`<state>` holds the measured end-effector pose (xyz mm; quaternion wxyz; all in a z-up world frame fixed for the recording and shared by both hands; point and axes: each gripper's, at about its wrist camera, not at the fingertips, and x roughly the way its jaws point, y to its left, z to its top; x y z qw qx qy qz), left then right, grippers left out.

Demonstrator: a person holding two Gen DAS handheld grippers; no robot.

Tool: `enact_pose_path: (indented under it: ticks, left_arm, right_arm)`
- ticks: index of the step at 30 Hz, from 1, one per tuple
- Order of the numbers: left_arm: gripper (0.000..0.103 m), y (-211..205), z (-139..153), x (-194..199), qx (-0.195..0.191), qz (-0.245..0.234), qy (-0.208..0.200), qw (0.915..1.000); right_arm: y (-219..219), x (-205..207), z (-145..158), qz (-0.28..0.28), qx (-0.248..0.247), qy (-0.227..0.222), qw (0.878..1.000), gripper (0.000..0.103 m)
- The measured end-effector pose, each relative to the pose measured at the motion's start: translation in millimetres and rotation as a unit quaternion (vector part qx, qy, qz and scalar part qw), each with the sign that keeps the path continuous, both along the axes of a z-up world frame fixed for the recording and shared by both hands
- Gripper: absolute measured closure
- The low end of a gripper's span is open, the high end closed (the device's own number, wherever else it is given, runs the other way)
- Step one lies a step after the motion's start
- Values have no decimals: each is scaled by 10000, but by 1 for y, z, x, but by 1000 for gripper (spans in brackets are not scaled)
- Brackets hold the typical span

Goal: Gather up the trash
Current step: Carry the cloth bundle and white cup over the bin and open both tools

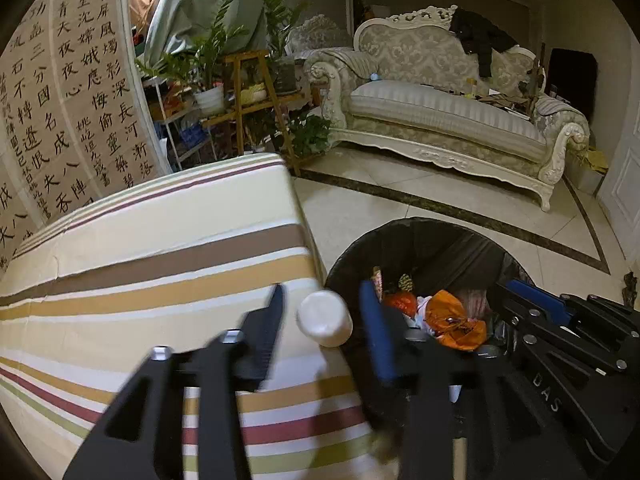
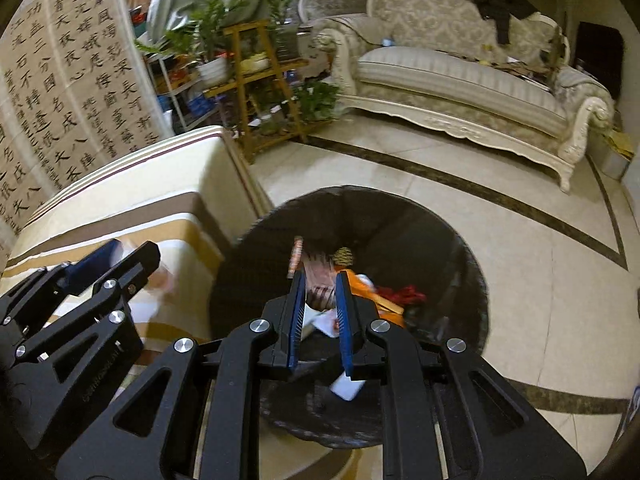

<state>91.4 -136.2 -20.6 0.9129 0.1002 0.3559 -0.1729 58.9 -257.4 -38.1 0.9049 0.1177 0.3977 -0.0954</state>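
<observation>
Both grippers tilt steeply downward at the bin [image 2: 452, 240], a round container lined with a glossy black bag that stands on the tiled floor [image 2: 520, 280] just beside the table [image 1: 160, 240].

Left gripper [image 1: 320, 312]: jaws spread, straddling the table edge nearest the bin. A white cylindrical bottle [image 1: 325, 318] (smooth, matte, rounded end toward the camera) sits in the gap between the fingers; neither finger presses on it. The table under this gripper wears a cloth of cream, brown, ochre and red stripes.

Right gripper [image 2: 320, 300]: directly above the bin's mouth, blue ribbed fingers [image 2: 298, 312] pressed close together, pinching a crumpled wrapper [image 2: 320, 292] with pink and dark print; a white corner hangs below the fingers.

Inside the bin, beneath the right gripper, lie crinkled orange plastic [image 1: 456, 320], a red scrap [image 2: 404, 294] and other wrappers.
</observation>
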Motion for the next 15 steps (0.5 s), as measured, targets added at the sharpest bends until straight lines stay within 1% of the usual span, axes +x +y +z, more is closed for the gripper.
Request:
enact_pose_path:
  ticks: [2, 5, 6, 8, 12, 13, 14, 15]
  left_arm:
    - [52, -6, -1, -1, 36, -43, -43, 10000]
    - [42, -12, -1, -1, 57, -82, -29, 9999]
    - [41, -11, -1, -1, 48, -87, -42, 9999]
    - [35, -13, 1, -3, 57, -82, -93, 9999]
    - [32, -16, 3, -7, 50, -54, -130, 9999]
    - [31, -15, 4, -7, 50, -44, -143, 9999]
    - [30, -14, 5, -9, 55, -20, -174, 9998]
    - [30, -13, 6, -9, 56, -3, -194, 9998]
  right_arm:
    - [-6, -2, -1, -76, -21, 2, 10000, 87]
    - [-11, -2, -4, -149, -20, 17, 9999, 87]
    - [-13, -3, -5, -181, -11, 16, 9998, 87]
    - [-17, -5, -4, -201, -5, 9, 9998, 86]
    - [-20, -7, -5, -230, 6, -2, 9997, 85]
    - [-19, -8, -4, -236, 5, -11, 9997, 84]
    - [-20, -9, -4, -243, 1, -20, 9997, 76]
    - [-19, -10, -3, -264, -15, -42, 9996, 73]
